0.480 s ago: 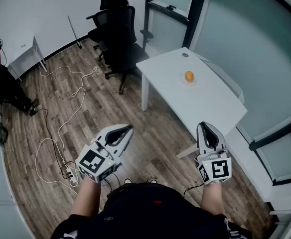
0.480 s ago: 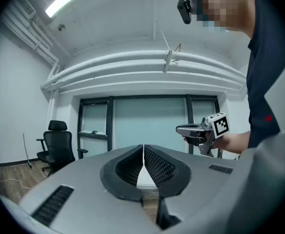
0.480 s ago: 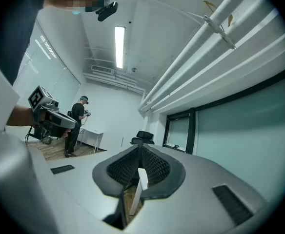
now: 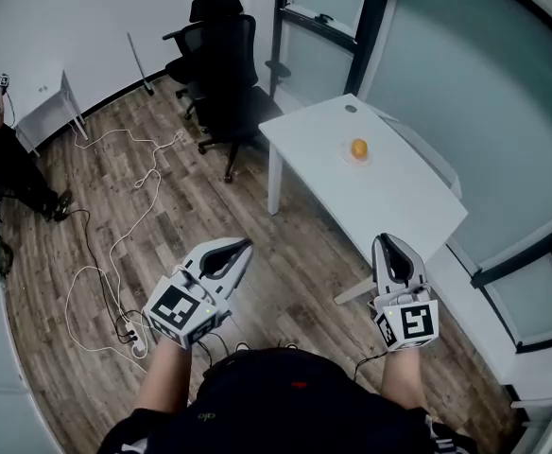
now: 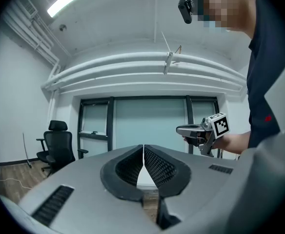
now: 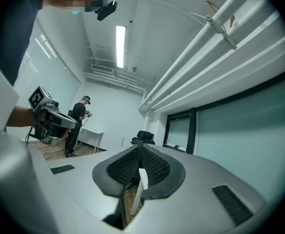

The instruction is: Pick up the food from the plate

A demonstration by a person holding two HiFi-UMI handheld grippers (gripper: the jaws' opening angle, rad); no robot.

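An orange, round piece of food (image 4: 358, 147) sits on a small pale plate (image 4: 358, 157) at the far part of a white table (image 4: 389, 197). Both grippers are held low and close to the person's body, well short of the table and above the wood floor. My left gripper (image 4: 244, 244) (image 5: 143, 147) points up and right, and its jaws are shut with nothing between them. My right gripper (image 4: 387, 240) (image 6: 140, 148) points toward the table's near corner, and it is also shut and empty. Neither gripper view shows the food.
Black office chairs (image 4: 221, 60) stand behind the table's left end. Cables (image 4: 115, 244) trail over the wood floor at the left. A small white side table (image 4: 54, 107) and another person (image 6: 79, 126) are at the far left. Glass walls run along the right.
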